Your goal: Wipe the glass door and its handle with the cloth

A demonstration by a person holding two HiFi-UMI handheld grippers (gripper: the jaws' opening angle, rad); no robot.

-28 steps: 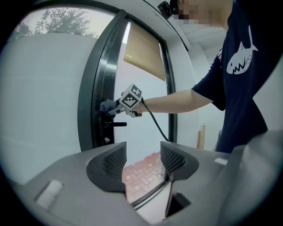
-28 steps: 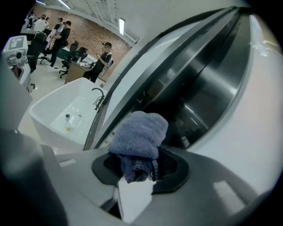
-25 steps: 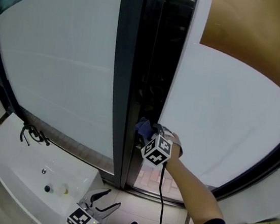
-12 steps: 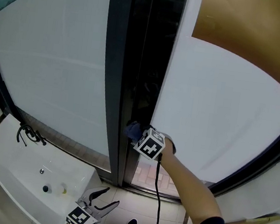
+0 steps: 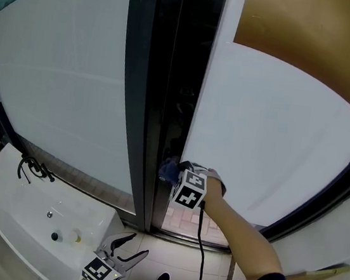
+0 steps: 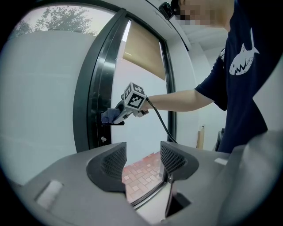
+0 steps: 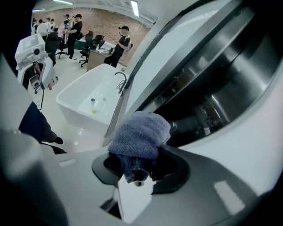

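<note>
White bathtub (image 5: 92,213) lower left, black faucet (image 5: 34,167) at its edge, tan blind (image 5: 316,39) upper right, pink brick paving (image 5: 184,217) low centre, people (image 7: 119,42) far off, upper left.

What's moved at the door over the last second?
The right gripper, shut on the blue-grey knitted cloth, slid slightly down along the dark door frame. The left gripper stayed low, open and empty; the frosted glass panels look unchanged.
</note>
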